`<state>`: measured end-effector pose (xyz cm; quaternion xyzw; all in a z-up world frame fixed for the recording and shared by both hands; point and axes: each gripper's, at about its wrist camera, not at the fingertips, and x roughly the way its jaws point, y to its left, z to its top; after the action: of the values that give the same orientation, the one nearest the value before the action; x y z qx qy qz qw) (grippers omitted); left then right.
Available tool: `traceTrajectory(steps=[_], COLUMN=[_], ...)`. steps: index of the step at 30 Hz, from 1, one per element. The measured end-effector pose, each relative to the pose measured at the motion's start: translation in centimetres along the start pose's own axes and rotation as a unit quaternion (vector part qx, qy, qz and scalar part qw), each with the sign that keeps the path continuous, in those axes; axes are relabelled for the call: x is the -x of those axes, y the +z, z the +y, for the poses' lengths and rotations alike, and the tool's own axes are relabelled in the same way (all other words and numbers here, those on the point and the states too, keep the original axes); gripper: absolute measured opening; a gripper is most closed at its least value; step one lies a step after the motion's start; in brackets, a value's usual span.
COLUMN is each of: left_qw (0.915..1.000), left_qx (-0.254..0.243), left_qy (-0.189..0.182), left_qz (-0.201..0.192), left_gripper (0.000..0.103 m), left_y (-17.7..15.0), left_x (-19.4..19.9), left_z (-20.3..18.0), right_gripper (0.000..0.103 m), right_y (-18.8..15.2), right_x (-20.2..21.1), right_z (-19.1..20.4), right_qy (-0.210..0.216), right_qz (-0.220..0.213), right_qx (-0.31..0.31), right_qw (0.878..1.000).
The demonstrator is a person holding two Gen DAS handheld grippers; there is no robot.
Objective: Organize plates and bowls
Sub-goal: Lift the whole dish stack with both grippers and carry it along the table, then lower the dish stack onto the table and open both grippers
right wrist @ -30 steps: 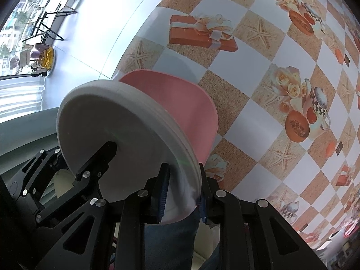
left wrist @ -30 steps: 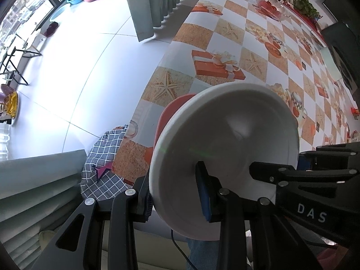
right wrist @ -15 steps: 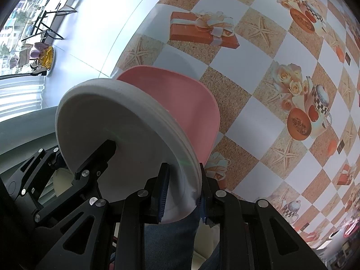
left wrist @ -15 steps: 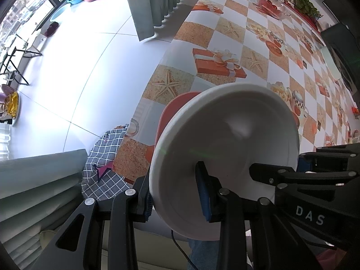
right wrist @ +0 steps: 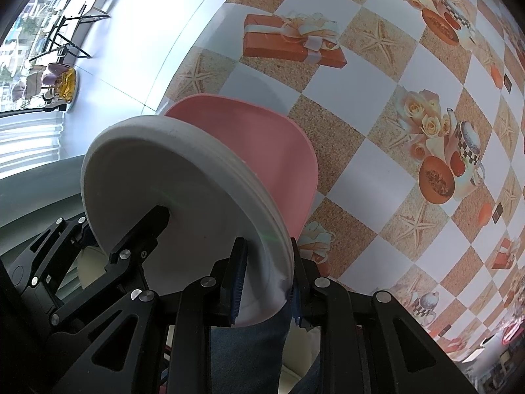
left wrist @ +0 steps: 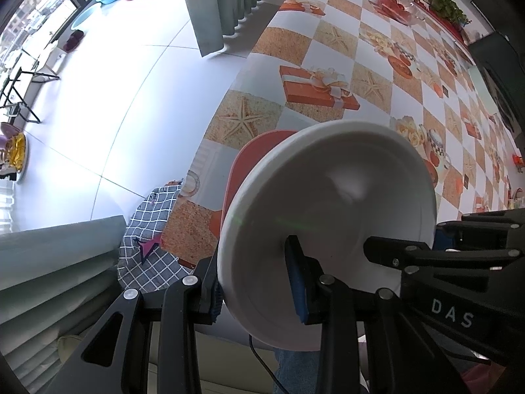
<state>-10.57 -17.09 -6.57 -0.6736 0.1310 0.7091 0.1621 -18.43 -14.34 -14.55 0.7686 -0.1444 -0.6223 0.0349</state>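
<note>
Nothing has really changed here: compared with a second ago we're in the same spot, both hands parked, maybe a hair of camera drift and that's it.

Our left gripper point(left wrist: 259, 282) is pinching the rim of the round white plastic plate point(left wrist: 331, 223), one blue pad inside the dish and the other behind the edge. Our right gripper point(right wrist: 265, 282) is clamped on the same stack from the other side, its fingers squeezing the white rim together with the pink plastic plate point(right wrist: 262, 151) tucked behind it.

The stack sits lower centre in both views, held on edge above the near edge of the checkered starfish-and-gift-box tablecloth point(right wrist: 377, 131), not resting on it.

So the task looks mid-carry to us: plates gathered, not yet set down anywhere. A checked grey cloth point(left wrist: 147, 246) hangs at lower left.
</note>
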Motion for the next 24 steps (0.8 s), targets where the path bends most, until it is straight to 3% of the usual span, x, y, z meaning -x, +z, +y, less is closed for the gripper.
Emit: traceTrajectory(steps=[10,12,17,19,21,23,24], left_qw=[0.9999,0.9998,0.9997,0.9996,0.9994,0.999,0.999], left_qx=[-0.006,-0.008,0.001,0.008,0.01,0.017,0.023], left_qy=[0.01,0.016,0.018,0.012,0.018,0.03,0.03], left_qz=[-0.003,-0.007,-0.018,-0.024,-0.029,-0.028,-0.025], left_gripper=[0.039,0.044,0.068,0.072,0.074,0.084,0.085], left_y=[0.6,0.6,0.5,0.4,0.4,0.5,0.6], left_x=[-0.7,-0.8,-0.6,-0.4,-0.2,-0.1,-0.1], left_z=[-0.1,0.0,0.5,0.8,0.9,1.2,1.5], right_gripper=[0.026,0.026,0.026,0.032,0.053,0.063,0.074], right_y=[0.4,0.5,0.5,0.3,0.2,-0.1,-0.2], right_x=[-0.3,-0.2,0.1,0.4,0.8,1.2,1.5], right_z=[-0.3,-0.4,-1.3,-1.7,-2.2,-3.1,-3.6], right_qy=[-0.001,-0.006,-0.008,-0.013,-0.029,-0.028,-0.025], right_qz=[-0.004,-0.006,-0.005,-0.009,-0.016,-0.023,-0.026], right_qx=[-0.002,0.0,-0.01,-0.011,-0.013,-0.02,-0.027], right_qw=[1.0,1.0,1.0,1.0,0.999,0.999,0.999])
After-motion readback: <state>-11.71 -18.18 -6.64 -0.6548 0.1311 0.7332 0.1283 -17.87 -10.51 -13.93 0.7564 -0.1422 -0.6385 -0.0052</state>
